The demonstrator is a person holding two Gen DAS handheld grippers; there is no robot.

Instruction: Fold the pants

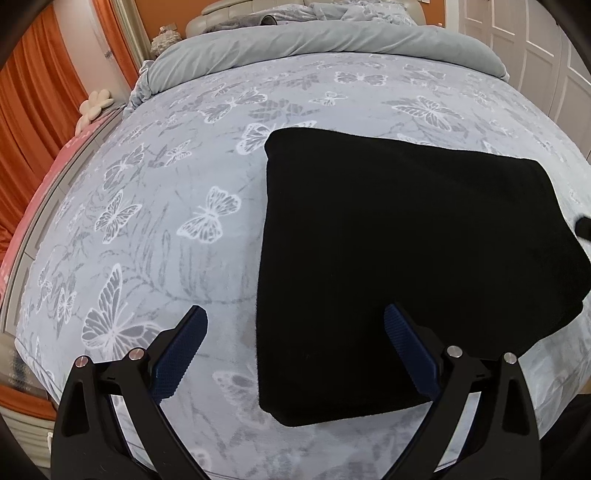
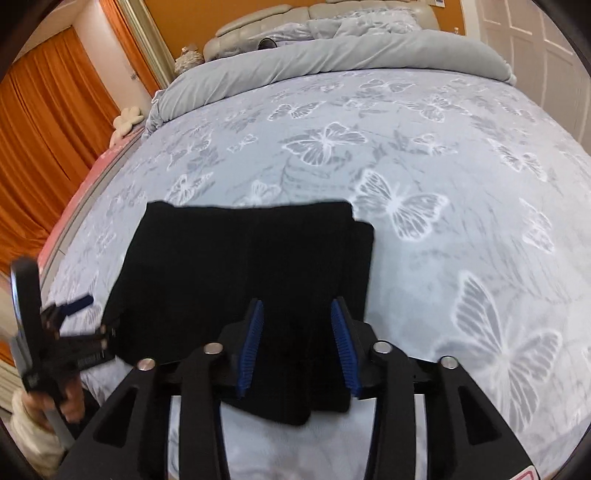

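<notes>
While angled down, right tool [image 2: 297,345] half-spread.

— What lies past the claw?
— A bed under a pale blue blanket [image 1: 192,206] printed with butterflies; farther on, a rolled grey duvet [image 2: 332,55] and a cream padded headboard [image 2: 266,18]

— And off to its left?
— Orange curtains [image 2: 48,122] and an orange wall [image 2: 192,18]

— To its right?
— White panelled doors [image 1: 535,40], daylit
</notes>
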